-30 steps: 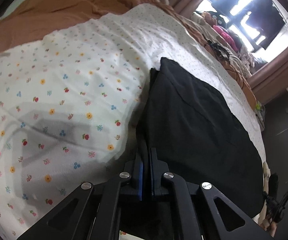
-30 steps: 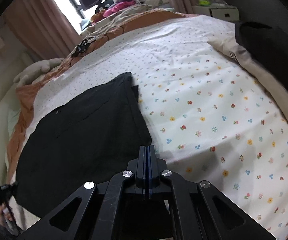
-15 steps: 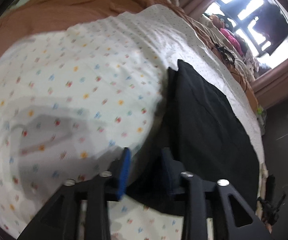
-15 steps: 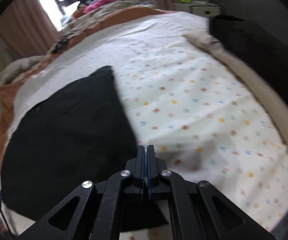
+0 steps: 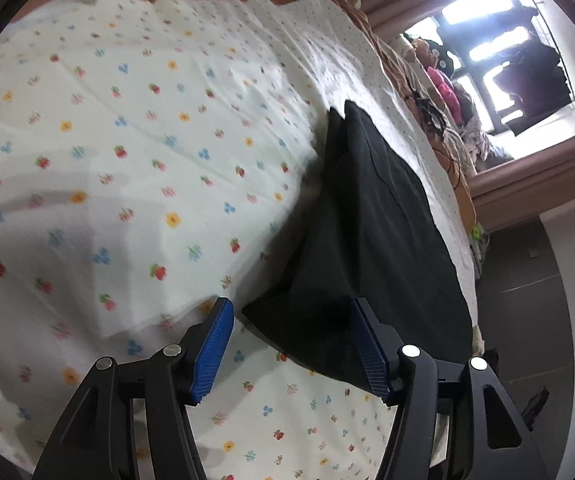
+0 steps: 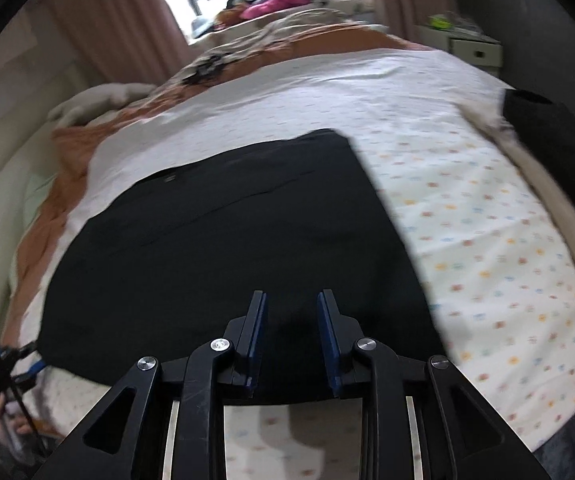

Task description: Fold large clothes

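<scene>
A large black garment (image 5: 371, 240) lies folded flat on the flowered white bedsheet (image 5: 127, 160). It also shows in the right wrist view (image 6: 223, 240). My left gripper (image 5: 291, 312) is open, its blue pads either side of the garment's near corner, which lies free on the sheet. My right gripper (image 6: 291, 300) is open just above the garment's near edge and holds nothing.
An orange blanket (image 6: 67, 148) covers the far side of the bed. Another dark garment (image 6: 559, 148) lies at the bed's right edge. A pile of clothes (image 6: 271, 0) sits by the window. A white nightstand (image 6: 475, 48) stands at the back right.
Both grippers were shut on the black garment's edge and have opened, letting it go. Both have drawn back a little; the garment now lies flat.
</scene>
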### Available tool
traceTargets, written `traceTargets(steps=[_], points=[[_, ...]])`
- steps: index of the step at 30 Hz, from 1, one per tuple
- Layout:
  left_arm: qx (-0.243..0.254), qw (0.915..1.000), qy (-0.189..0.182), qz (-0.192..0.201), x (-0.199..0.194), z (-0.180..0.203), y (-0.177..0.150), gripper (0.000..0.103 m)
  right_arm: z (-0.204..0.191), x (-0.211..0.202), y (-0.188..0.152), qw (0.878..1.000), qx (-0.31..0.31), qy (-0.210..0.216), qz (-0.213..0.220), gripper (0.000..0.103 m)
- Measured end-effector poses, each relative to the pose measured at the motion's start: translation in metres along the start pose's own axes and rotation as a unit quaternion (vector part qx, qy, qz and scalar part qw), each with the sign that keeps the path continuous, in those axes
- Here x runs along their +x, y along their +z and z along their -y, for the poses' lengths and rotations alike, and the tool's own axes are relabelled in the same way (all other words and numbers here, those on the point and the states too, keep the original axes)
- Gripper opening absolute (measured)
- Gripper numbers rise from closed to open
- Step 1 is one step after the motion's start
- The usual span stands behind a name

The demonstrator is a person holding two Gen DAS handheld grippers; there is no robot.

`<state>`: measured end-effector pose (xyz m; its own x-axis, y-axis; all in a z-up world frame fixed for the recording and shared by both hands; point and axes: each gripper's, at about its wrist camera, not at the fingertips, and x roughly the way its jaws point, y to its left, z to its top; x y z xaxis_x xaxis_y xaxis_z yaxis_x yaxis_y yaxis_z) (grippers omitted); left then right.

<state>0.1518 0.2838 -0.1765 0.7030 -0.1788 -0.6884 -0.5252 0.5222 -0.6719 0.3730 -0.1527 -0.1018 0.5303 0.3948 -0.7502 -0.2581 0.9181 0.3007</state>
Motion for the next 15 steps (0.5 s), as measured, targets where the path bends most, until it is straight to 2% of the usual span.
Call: traceTargets(steps=[5, 10, 11, 15], points=[[-0.021, 0.9994, -0.026, 0.001, 0.008, -0.007, -0.001, 0.062, -0.046, 0.006, -0.011, 0.999, -0.04, 0.029, -0.016, 0.027], [-0.016, 0.9989, -0.043, -0.001, 0.016, -0.006, 0.001, 0.062, -0.077, 0.014, -0.021, 0.996, -0.061, 0.059, -0.036, 0.027], [-0.017, 0.9987, -0.048, -0.001, 0.019, -0.005, 0.002, 0.059, -0.083, 0.016, -0.023, 0.995, -0.065, 0.067, -0.041, 0.027], [-0.015, 0.9985, -0.052, -0.009, 0.029, -0.004, 0.002, 0.037, -0.107, 0.023, -0.03, 0.991, -0.081, 0.089, -0.056, 0.027]])
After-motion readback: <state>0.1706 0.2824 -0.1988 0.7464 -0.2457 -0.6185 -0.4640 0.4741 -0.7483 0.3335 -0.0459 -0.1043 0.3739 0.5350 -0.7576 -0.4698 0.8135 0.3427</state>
